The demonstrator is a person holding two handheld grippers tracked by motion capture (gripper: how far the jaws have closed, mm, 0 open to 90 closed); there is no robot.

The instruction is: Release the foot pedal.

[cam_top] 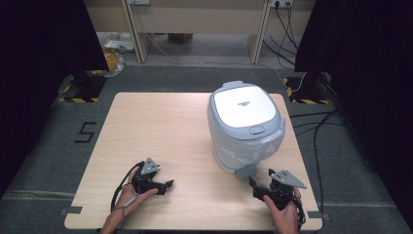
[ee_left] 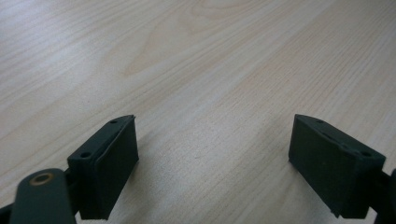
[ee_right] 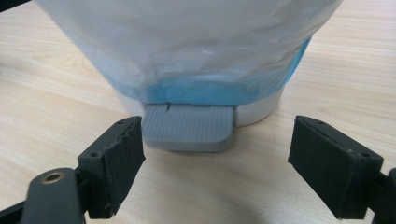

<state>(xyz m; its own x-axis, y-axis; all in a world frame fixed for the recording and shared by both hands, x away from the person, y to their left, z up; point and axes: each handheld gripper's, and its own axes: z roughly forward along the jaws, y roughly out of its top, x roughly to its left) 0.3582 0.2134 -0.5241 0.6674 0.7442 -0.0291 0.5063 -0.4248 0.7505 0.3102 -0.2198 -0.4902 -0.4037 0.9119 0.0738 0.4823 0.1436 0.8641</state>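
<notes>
A white and grey pedal bin (cam_top: pixel 245 124) with its lid shut stands on the right half of the wooden table (cam_top: pixel 160 126). A clear plastic liner (ee_right: pixel 196 42) hangs over its sides. Its grey ribbed pedal (ee_right: pixel 187 127) sticks out at the base toward the person. My right gripper (ee_right: pixel 217 154) is open, low over the table, a little short of the pedal and aimed at it; in the high view my right gripper (cam_top: pixel 253 183) sits just right of the pedal (cam_top: pixel 247 170). My left gripper (cam_top: pixel 168 184) is open at the front left over bare wood, and its jaws (ee_left: pixel 215 154) hold nothing.
A floor marking "5" (cam_top: pixel 85 132) lies left of the table. Cables (cam_top: pixel 316 126) run across the floor on the right. Stand bases with hazard tape (cam_top: pixel 78 90) sit at both far corners, and a desk (cam_top: pixel 195 19) stands behind.
</notes>
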